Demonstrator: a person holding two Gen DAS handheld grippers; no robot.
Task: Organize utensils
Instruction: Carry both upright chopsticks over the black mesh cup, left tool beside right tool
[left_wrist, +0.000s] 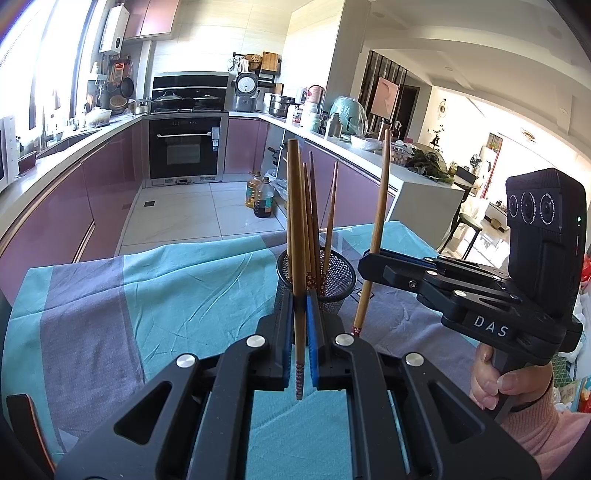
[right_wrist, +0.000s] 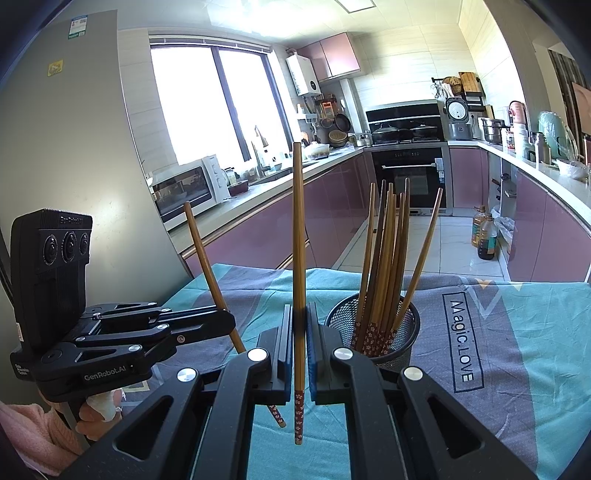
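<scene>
A black mesh cup (left_wrist: 341, 277) (right_wrist: 404, 343) stands on the teal and grey tablecloth (left_wrist: 166, 288) with several wooden chopsticks upright in it. My left gripper (left_wrist: 300, 295) (right_wrist: 227, 321) is shut on one wooden chopstick (left_wrist: 297, 221) (right_wrist: 203, 251), held nearly upright just in front of the cup, patterned end down. My right gripper (right_wrist: 299, 308) (left_wrist: 369, 258) is shut on a second chopstick (right_wrist: 298, 221) (left_wrist: 380, 192), also upright with its patterned end down, beside the cup. The two grippers hover close together above the cloth.
A person's hands (left_wrist: 495, 380) (right_wrist: 96, 413) in pink sleeves hold the gripper handles. Behind the table lie the tiled kitchen floor, purple cabinets and an oven (left_wrist: 184, 151). Oil bottles (left_wrist: 260, 197) stand on the floor. A grey fridge (right_wrist: 74, 147) rises at the left.
</scene>
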